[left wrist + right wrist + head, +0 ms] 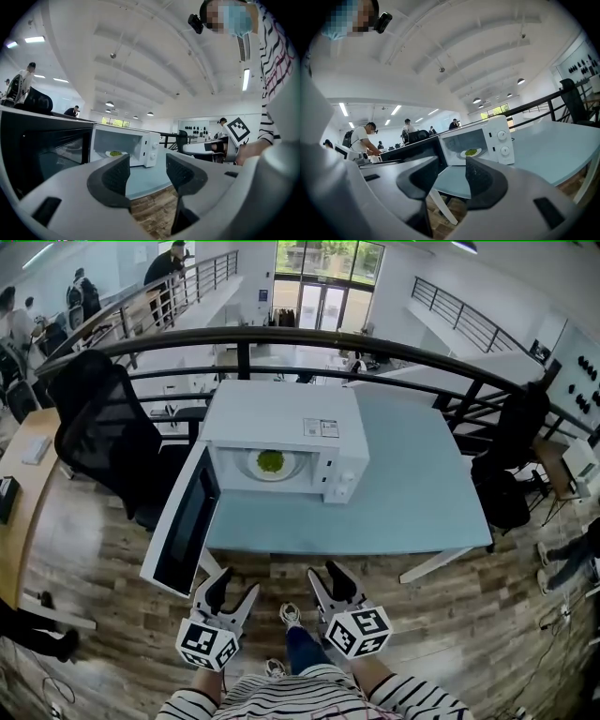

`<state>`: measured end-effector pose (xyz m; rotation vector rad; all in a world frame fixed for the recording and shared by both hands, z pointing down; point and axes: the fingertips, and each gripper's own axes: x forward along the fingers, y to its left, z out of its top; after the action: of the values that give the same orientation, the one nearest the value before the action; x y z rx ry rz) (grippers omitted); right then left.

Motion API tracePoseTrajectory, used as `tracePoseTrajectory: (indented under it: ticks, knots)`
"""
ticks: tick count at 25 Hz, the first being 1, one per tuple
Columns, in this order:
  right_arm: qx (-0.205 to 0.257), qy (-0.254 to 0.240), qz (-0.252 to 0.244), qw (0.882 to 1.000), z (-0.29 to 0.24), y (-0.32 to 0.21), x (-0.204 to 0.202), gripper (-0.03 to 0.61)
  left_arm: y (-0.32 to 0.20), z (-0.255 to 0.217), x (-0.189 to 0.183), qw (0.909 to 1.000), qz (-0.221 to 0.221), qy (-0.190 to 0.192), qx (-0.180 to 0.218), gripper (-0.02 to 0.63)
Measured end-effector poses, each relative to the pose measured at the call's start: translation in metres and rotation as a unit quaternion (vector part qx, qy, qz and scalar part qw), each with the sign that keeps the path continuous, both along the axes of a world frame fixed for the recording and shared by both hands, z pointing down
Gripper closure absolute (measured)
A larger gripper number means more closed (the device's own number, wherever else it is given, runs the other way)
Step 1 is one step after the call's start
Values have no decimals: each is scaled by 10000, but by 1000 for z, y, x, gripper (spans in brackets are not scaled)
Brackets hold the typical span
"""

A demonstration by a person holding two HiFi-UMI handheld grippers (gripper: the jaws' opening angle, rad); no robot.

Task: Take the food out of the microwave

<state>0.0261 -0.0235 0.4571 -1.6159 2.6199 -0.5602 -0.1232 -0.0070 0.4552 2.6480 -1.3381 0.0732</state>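
A white microwave [281, 418] stands on a pale blue table [412, 493] with its door [183, 521] swung open toward the left front. Inside sits a white plate with green food [270, 463], which shows small in the left gripper view [115, 153] and in the right gripper view [471, 152]. My left gripper [232, 589] and right gripper [328, 579] hang side by side below the table's front edge, over the floor, well short of the microwave. Both stand open with nothing between the jaws.
The open door juts past the table's front left corner, close to my left gripper. A black office chair [98, 427] stands left of the table, a dark railing [375, 348] runs behind it, and a wooden desk [23, 493] lies at far left.
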Motion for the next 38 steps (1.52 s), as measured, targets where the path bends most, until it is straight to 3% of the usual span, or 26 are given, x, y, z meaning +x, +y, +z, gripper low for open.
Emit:
tracePoseTrajectory:
  ticks: [21,30,38]
  knots:
    - [-181,104,46,9998,41,-177,-10,397,-173,45,-8,9986,-435,145,-278,388]
    - [-411,-7,223,9989,69,-234,-10,405,-232,69,-14,9962,-634,155,-584,388]
    - [-477,129,228,9985,91,-269,-19,405,-267,86,-5,9960,-532,71,-714,388]
